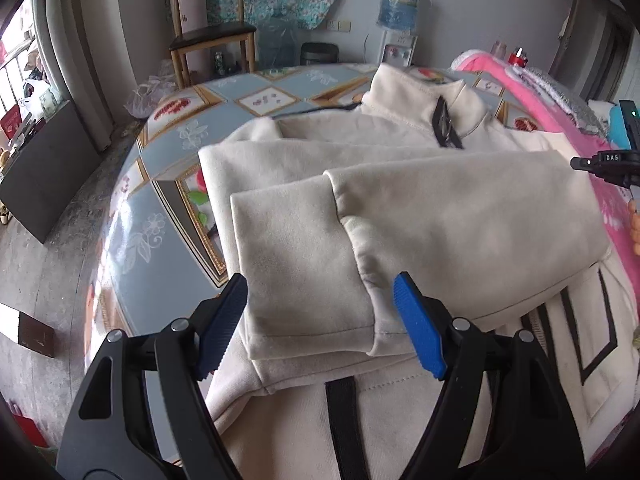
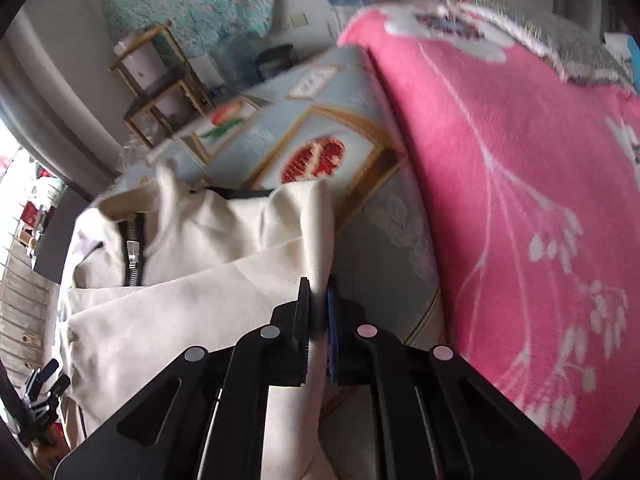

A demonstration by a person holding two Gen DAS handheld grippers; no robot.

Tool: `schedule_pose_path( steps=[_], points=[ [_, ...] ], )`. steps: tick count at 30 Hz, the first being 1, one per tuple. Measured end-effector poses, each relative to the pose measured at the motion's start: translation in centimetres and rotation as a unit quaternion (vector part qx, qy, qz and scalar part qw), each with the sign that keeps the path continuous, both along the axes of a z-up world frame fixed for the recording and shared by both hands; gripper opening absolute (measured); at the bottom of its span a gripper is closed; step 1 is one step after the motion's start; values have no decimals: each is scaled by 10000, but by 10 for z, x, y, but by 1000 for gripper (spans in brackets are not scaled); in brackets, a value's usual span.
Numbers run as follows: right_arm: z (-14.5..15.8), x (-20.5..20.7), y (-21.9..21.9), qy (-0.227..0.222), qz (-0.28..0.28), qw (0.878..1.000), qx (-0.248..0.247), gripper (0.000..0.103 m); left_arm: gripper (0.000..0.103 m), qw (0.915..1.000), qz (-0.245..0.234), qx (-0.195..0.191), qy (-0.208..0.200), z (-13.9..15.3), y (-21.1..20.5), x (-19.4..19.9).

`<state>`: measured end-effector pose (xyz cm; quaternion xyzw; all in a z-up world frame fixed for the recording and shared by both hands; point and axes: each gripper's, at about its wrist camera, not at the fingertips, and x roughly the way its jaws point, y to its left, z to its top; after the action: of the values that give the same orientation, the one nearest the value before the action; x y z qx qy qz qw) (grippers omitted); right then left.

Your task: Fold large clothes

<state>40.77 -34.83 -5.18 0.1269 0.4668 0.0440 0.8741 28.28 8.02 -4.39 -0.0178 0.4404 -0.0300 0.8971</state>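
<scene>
A cream zip-up jacket [image 1: 400, 200] lies on the table with both sleeves folded across its front. The sleeve cuffs [image 1: 312, 272] lie between the blue pads of my left gripper [image 1: 320, 320], which stands open just over them; the pads do not visibly press the cloth. In the right wrist view my right gripper [image 2: 320, 308] is shut on the jacket's [image 2: 200, 288] right-hand edge, a fold of cream cloth pinched between its pads. The collar and black zip [image 2: 134, 256] lie to the left. The right gripper [image 1: 612, 160] shows at the left wrist view's right edge.
The table [image 1: 180, 220] has a blue patterned cover and a left edge close to the jacket. A pink flowered blanket [image 2: 520, 200] lies piled along the right side. Behind stand a wooden chair [image 1: 212, 36] and a water dispenser [image 1: 400, 12].
</scene>
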Motion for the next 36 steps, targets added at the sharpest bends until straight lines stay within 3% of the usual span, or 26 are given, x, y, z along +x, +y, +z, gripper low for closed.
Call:
schedule_pose_path(
  steps=[2, 5, 7, 9, 12, 14, 15, 17, 18, 22, 26, 29, 32, 36],
  points=[
    [16, -22, 11, -241, 154, 9994, -203, 20, 72, 9999, -68, 64, -90, 7, -1, -6],
    [23, -52, 38, -388, 628, 9960, -513, 27, 72, 9990, -182, 385, 157, 0, -10, -3],
    [11, -70, 62, -299, 1024, 9908, -835, 27, 74, 9963, -212, 675, 486, -14, -16, 2],
    [-11, -78, 77, 26, 1197, 9855, -1206, 27, 77, 9957, -179, 773, 471, -19, -17, 2],
    [-26, -89, 86, 191, 1161, 9787, -1680, 27, 77, 9980, -71, 503, 389, -8, -8, -7],
    [-12, -104, 84, 137, 1070, 9830, -1483, 31, 77, 9986, -17, 467, 227, 7, -1, -22],
    [-1, -117, 81, 18, 1069, 9873, -1178, 36, 77, 9987, -6, 488, 158, 14, 2, -32],
    [14, -144, 79, -214, 1059, 9911, -774, 69, 84, 9989, 16, 457, 50, 27, 12, -58],
    [18, -158, 79, -305, 1065, 9916, -670, 72, 84, 9992, 16, 401, -8, 32, 19, -76],
    [12, -217, 88, -247, 1114, 9921, -523, 74, 85, 9998, 54, 93, 149, 28, 35, -128],
    [-11, -267, 103, -5, 952, 9921, -819, 74, 85, 9987, 143, -310, 384, 8, 39, -177],
    [-31, -289, 109, 155, 864, 9915, -958, 74, 85, 9971, 212, -587, 445, -7, 38, -208],
    [-45, -301, 121, 99, 874, 9849, -1492, 75, 85, 9962, 298, -720, 395, -17, 35, -231],
    [-52, -307, 131, -39, 1025, 9791, -1754, 86, 85, 9952, 483, -828, 220, -23, 36, -253]
  ],
)
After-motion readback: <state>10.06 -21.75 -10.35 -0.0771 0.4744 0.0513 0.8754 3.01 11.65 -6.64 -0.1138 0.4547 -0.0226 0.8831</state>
